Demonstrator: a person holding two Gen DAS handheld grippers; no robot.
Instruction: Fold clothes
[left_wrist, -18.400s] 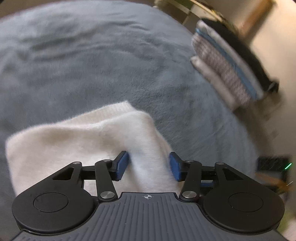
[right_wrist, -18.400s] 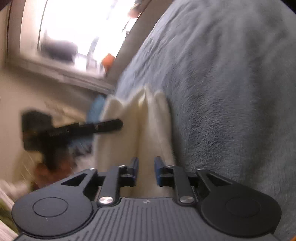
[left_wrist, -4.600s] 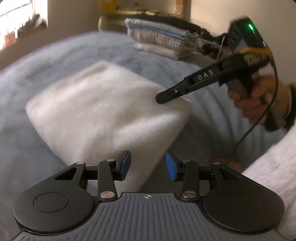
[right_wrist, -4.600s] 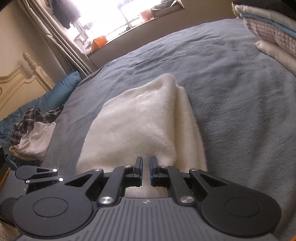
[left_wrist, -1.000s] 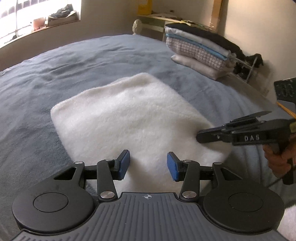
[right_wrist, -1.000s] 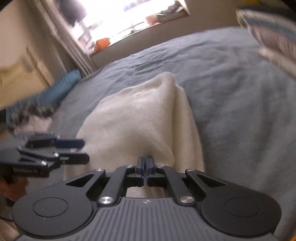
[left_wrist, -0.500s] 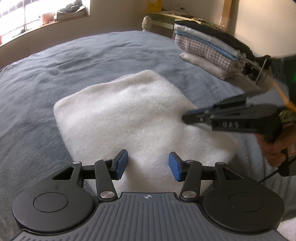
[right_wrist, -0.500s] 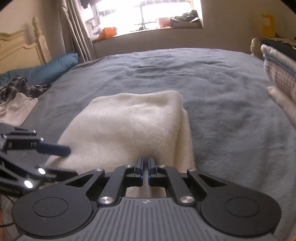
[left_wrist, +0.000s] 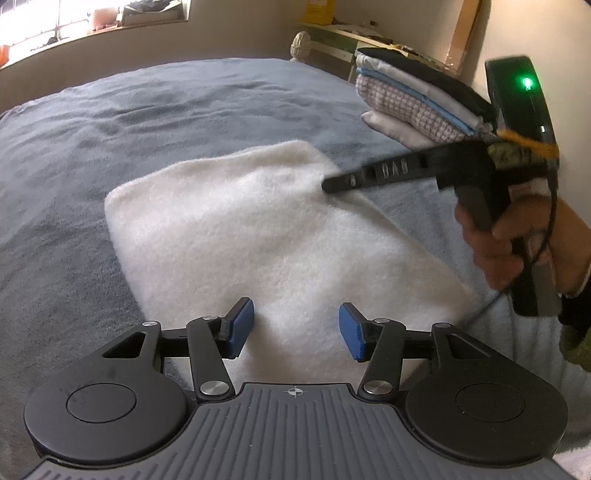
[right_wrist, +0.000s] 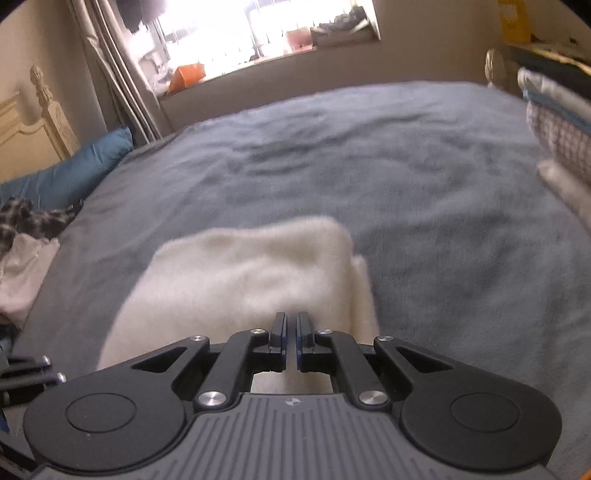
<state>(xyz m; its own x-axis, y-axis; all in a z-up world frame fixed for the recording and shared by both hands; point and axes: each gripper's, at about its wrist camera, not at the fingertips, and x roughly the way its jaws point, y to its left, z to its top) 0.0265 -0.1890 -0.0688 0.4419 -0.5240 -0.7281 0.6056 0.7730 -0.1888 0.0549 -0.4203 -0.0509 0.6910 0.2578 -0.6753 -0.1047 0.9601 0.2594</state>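
In the left wrist view, the left tongs (left_wrist: 293, 328) are sitting at the bottom centre, their blue pads (left_wrist: 242, 326) standing well apart with nothing between them but the near edge of the towel (left_wrist: 266, 236) below; the jaws have just been opening a little wider. The white folded towel is lying across the middle of the frame on the grey bed (left_wrist: 110, 122), filling most of the centre. From the right edge, the right tongs (left_wrist: 327, 186) are reaching in, their black fingers drawn together into one narrow tip, which is lying over the towel's far right edge; whether it is touching the pile I cannot tell. A hand (left_wrist: 517, 240) is gripping their handle at the right. A stack of folded clothes (left_wrist: 413, 107) is sitting in the upper right, apart from the towel. In the right wrist view, the right tongs (right_wrist: 290, 338) are showing at lower centre with only a thin slit between the jaws, closed on nothing. The towel (right_wrist: 243, 280) is lying just beyond them in the lower middle of the frame on the bed (right_wrist: 369, 166). The stack (right_wrist: 557, 133) is blurring along the right edge, a blue pillow (right_wrist: 70, 173) is resting at the left, and crumpled clothes (right_wrist: 22, 251) are lying below it.
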